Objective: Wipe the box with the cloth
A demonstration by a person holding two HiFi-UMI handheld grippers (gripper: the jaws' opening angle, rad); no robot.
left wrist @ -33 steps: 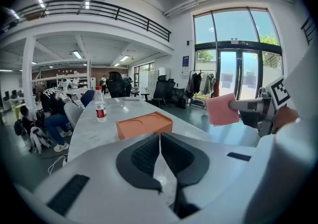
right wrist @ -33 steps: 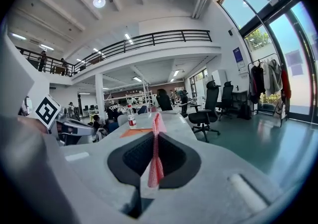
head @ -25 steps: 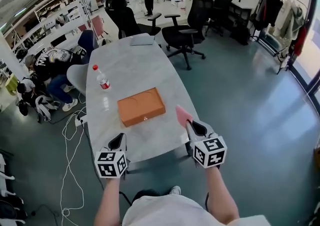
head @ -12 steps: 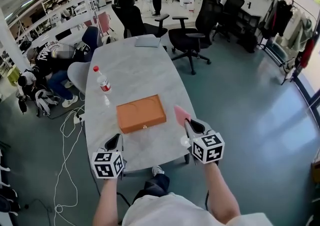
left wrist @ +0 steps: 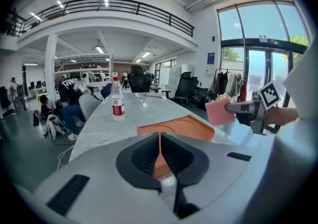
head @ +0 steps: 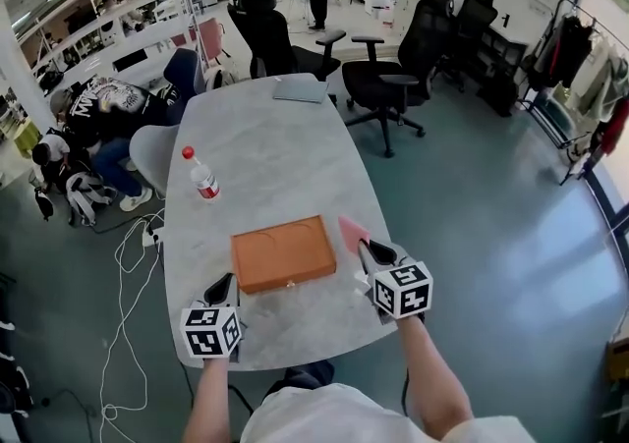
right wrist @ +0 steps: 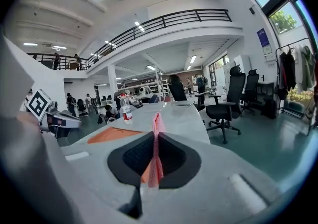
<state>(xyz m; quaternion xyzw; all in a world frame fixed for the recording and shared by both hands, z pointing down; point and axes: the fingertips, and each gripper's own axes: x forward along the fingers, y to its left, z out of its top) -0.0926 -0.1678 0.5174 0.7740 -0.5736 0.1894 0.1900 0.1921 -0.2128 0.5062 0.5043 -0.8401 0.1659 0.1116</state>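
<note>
A flat orange box point(head: 283, 252) lies on the grey oval table point(head: 265, 151), near its front end; it also shows as the orange box point(left wrist: 179, 126) and the orange box point(right wrist: 113, 134). My right gripper point(head: 362, 248) hovers just right of the box, shut on a pink cloth point(head: 352, 230) that sticks up from its jaws. The cloth point(right wrist: 156, 143) is pinched edge-on between the jaws. My left gripper point(head: 224, 286) is at the box's near left corner, jaws shut with nothing in them. The pink cloth point(left wrist: 219, 111) shows at the right in the left gripper view.
A water bottle point(head: 201, 176) with a red cap stands left of the box, farther up the table. A laptop point(head: 300, 88) lies at the far end. Black office chairs point(head: 393, 78) stand beyond and right. A person point(head: 108, 112) crouches at the left, with cables point(head: 133, 254) on the floor.
The view has come closer over the table. Both grippers have moved forward to the box's near corners, and the right one still holds the cloth.
</note>
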